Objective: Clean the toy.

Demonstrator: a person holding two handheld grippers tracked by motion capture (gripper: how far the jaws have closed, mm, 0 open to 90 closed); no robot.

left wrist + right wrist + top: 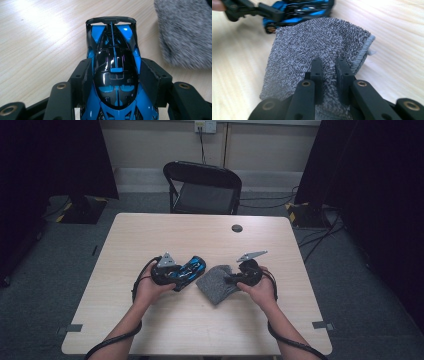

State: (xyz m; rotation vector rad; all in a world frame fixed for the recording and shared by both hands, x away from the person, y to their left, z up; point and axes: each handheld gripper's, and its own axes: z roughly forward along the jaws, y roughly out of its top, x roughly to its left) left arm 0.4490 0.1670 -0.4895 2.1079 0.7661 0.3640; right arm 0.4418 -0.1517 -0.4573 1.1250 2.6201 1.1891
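A blue and black toy race car point(194, 266) is held low over the wooden table point(200, 235), left of centre. My left gripper point(182, 272) has its jaws on both flanks of the car point(115, 45), the pads point(86, 75) touching its body. Just right of it lies a grey terry cloth point(216, 282). My right gripper point(231, 280) is shut on the cloth's near edge. In the right gripper view the cloth point(317, 40) is bunched between the narrow-set jaws of the right gripper point(329, 67), and the car point(297, 11) and left gripper point(249, 10) show beyond it. The cloth point(185, 32) also lies beside the car.
A black folding chair point(202, 187) stands behind the table's far edge. A dark round cable hole point(237, 228) sits in the tabletop near the back. Dark curtains hang at both sides, with cables on the floor at the right.
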